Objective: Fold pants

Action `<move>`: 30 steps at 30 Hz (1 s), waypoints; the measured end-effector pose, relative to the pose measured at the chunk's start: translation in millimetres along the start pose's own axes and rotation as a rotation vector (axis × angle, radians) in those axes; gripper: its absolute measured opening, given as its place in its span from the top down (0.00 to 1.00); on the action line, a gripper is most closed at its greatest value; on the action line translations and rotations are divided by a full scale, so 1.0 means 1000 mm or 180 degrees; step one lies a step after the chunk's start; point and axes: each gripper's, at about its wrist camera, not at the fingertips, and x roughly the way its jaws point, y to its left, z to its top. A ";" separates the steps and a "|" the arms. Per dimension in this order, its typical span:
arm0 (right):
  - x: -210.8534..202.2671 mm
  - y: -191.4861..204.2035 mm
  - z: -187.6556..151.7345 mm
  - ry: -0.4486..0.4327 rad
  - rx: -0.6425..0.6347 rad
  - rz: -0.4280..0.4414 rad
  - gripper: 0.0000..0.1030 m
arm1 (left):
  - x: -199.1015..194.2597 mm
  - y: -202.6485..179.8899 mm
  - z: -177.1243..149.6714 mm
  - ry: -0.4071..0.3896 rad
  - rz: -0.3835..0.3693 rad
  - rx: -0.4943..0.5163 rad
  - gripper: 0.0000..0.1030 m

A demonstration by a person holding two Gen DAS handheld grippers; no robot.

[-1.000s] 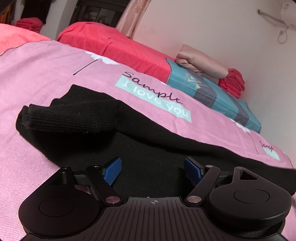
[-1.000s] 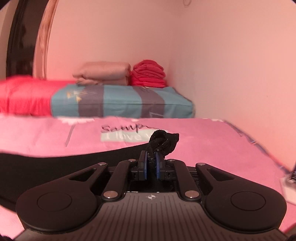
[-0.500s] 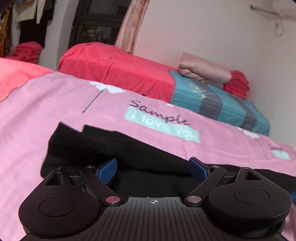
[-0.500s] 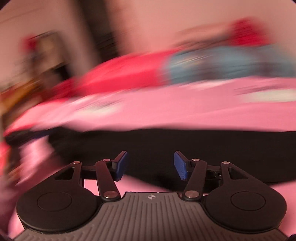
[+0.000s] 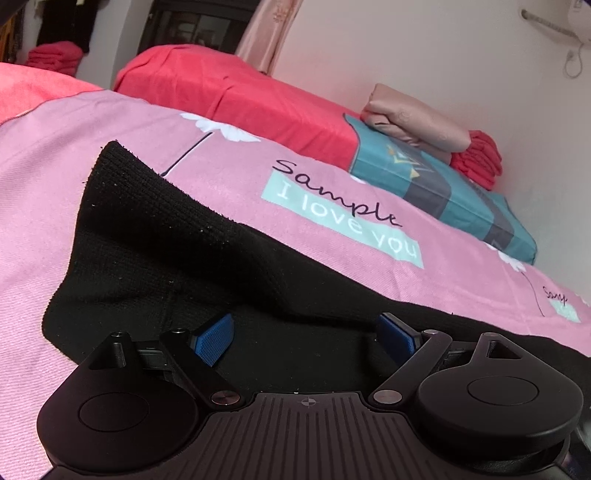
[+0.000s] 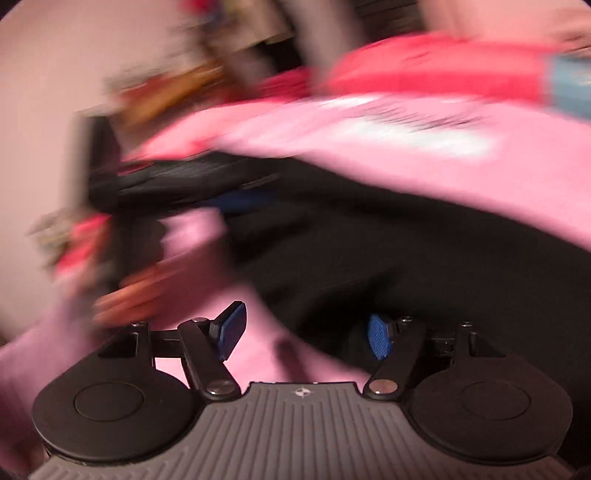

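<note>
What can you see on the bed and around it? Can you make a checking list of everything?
Surface: pink printed bedsheet with "Sample I love you" lettering.
Job's things: black knit pants lying spread on the sheet.
Clutter: folded beige fabric and red folded cloth stack on the teal and grey striped bedding.
Grippers: left gripper open over the pants, holding nothing; right gripper open, holding nothing, its view is blurred.
Cables: thin white cord on the wall.
Surroundings: pale wall, pink curtain, red bedcover.
</note>
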 end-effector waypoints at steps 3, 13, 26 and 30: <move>-0.011 0.020 -0.010 0.0111 -0.0534 0.0278 0.18 | 0.002 -0.006 -0.001 -0.0014 0.0060 0.0079 0.00; 0.000 0.033 -0.014 0.0050 -0.0466 0.0433 0.25 | -0.001 -0.008 -0.003 -0.0044 0.0099 0.0154 0.00; 0.000 0.072 -0.041 0.0276 -0.0985 -0.0535 0.24 | -0.033 -0.003 0.000 -0.0549 0.0607 0.0131 0.00; -0.036 0.063 -0.036 0.0306 -0.0808 -0.0649 0.24 | -0.043 0.006 0.007 -0.0658 0.0688 0.0027 0.00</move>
